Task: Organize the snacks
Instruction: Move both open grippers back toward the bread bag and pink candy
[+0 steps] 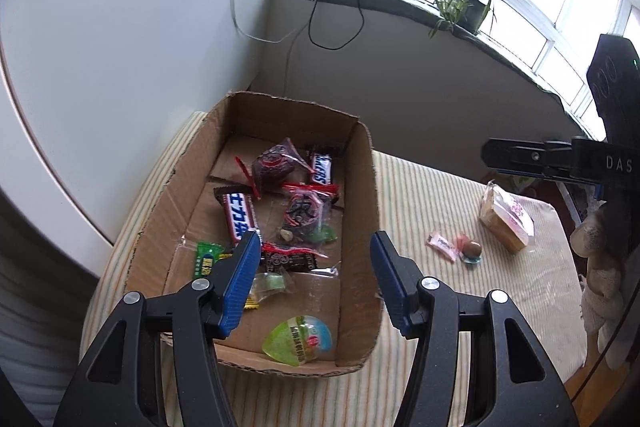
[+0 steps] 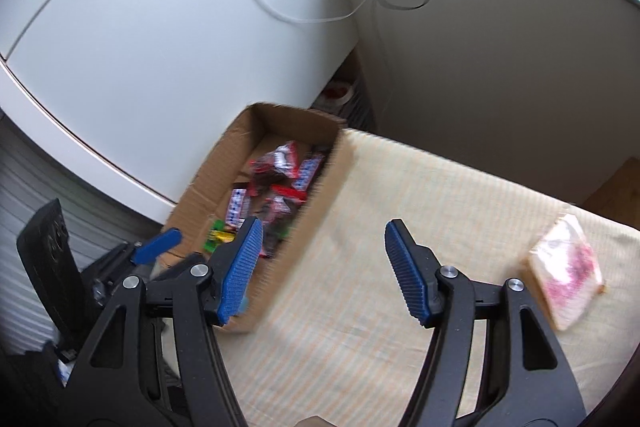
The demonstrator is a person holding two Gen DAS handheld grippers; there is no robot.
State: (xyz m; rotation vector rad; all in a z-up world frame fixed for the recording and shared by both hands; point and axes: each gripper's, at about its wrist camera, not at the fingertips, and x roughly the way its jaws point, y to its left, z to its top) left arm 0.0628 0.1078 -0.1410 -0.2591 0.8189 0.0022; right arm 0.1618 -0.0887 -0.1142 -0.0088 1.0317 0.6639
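Left wrist view: left gripper (image 1: 312, 275) jaws spread, empty, above cardboard box (image 1: 362, 195) holding snacks; right gripper (image 2: 322, 267) jaws spread, empty; wrapped cake slice (image 1: 506, 221) and candies (image 1: 456, 247) lie on striped counter (image 1: 420, 203).

box (image 1: 362, 211) wall flanks bare striped cloth (image 1: 408, 211)

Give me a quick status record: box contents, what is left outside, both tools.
box: cardboard box, open top, on striped cloth
inside: candy bars, red-tied packets, green jelly cup
outside: wrapped sandwich, pink candy, round brown sweet
left tool: open, empty, over box
right tool: open, empty, over cloth
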